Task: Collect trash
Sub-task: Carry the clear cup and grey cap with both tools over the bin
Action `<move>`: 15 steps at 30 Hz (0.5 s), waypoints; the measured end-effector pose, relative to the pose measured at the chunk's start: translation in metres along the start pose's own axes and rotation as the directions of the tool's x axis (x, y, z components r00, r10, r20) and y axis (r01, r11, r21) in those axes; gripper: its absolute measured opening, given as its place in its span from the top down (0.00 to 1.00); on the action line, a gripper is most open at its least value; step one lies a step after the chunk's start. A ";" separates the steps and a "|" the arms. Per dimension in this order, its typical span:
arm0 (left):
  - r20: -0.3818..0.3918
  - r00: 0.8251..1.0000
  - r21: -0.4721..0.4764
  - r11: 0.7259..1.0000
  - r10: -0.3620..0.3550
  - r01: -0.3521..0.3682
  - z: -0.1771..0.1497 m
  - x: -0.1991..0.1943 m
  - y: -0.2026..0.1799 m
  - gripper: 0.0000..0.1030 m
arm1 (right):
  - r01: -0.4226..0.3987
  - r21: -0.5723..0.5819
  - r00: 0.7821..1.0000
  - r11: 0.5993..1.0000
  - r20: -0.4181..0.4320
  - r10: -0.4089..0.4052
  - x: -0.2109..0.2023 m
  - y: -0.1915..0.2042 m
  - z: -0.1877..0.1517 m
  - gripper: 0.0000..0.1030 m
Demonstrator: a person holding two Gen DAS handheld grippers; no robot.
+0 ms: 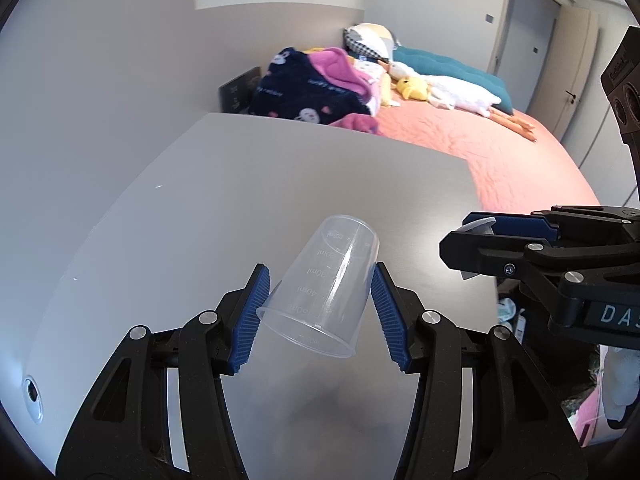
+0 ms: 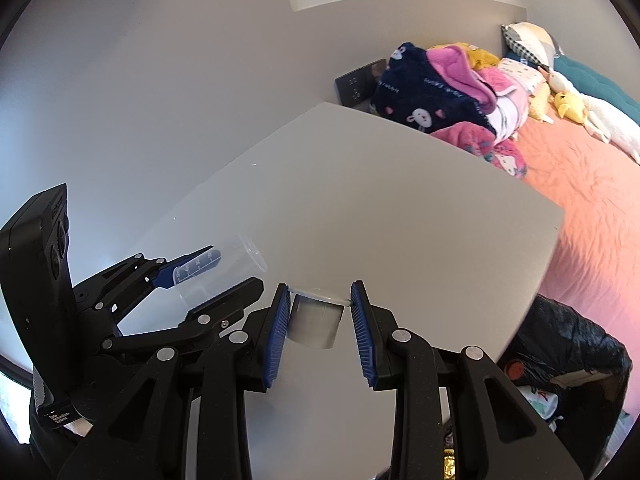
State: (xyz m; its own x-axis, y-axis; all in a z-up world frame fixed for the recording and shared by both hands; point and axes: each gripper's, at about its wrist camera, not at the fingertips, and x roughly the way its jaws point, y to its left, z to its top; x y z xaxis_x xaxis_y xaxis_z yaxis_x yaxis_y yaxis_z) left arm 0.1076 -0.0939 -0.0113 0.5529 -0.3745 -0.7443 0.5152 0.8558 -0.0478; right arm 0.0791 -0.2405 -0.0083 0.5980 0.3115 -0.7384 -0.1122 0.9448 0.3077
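My left gripper [image 1: 320, 312] is shut on a clear plastic measuring cup [image 1: 324, 288], tilted with its mouth toward the camera, above the grey table [image 1: 200, 208]. The cup also shows in the right wrist view [image 2: 218, 270], with the left gripper [image 2: 224, 276] around it. My right gripper [image 2: 320, 316] is shut on a small clear plastic cup [image 2: 316, 320], held by its rim just above the table [image 2: 380, 200]. In the left wrist view the right gripper [image 1: 472, 240] sits to the right, with the cup's rim [image 1: 478, 226] between its pads.
A black trash bag [image 2: 568, 344] stands open beside the table's right edge. A bed with an orange cover [image 1: 480, 148], blankets [image 1: 312, 88] and plush toys lies beyond the table. A grey wall runs along the left. A door [image 1: 532, 32] is at far right.
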 end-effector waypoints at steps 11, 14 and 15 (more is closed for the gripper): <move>-0.005 0.999 0.072 0.996 -0.048 0.048 0.003 -0.007 -0.046 0.50 | 0.021 0.048 0.999 0.999 0.036 -0.023 -0.041 -0.024 -0.024 0.68; -0.009 0.998 0.094 0.994 -0.063 0.063 0.005 -0.006 -0.058 0.50 | 0.031 0.066 0.998 0.997 0.046 -0.034 -0.051 -0.034 -0.030 0.68; -0.012 0.998 0.100 0.993 -0.068 0.068 0.005 -0.006 -0.062 0.50 | 0.034 0.070 0.998 0.997 0.049 -0.037 -0.055 -0.037 -0.031 0.68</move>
State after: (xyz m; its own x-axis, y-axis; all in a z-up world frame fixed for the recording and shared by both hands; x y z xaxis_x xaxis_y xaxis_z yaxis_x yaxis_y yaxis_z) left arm 0.0761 -0.1466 -0.0006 0.5091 -0.4272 -0.7472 0.6148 0.7881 -0.0317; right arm 0.0258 -0.2893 0.0018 0.6399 0.2708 -0.7192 -0.0362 0.9454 0.3239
